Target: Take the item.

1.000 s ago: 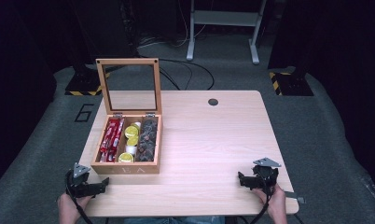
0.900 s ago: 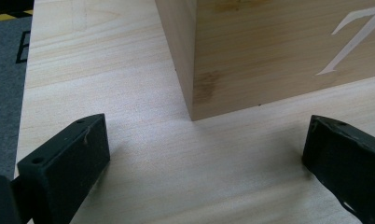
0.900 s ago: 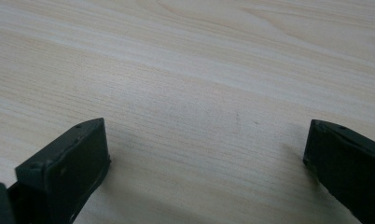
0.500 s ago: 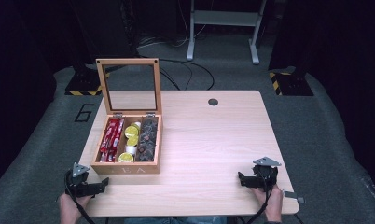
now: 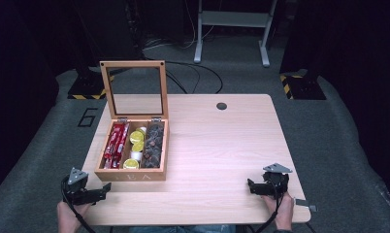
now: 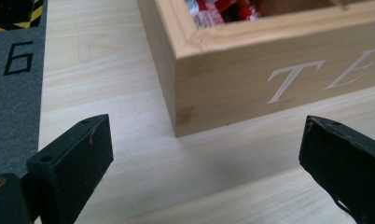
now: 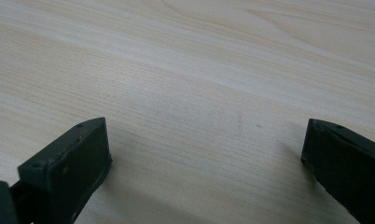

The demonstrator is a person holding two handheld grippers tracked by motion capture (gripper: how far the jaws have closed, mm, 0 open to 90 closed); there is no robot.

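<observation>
Wood table (image 5: 222, 145): open tea box (image 5: 133, 171) far-left, left gripper (image 5: 102, 191) just near it, right gripper (image 5: 251, 186) well apart, both jaws spread, empty.

Left tool (image 5: 105, 190) and right tool (image 5: 250, 185) — both wide apart in the jaws, low, a hand behind each
</observation>
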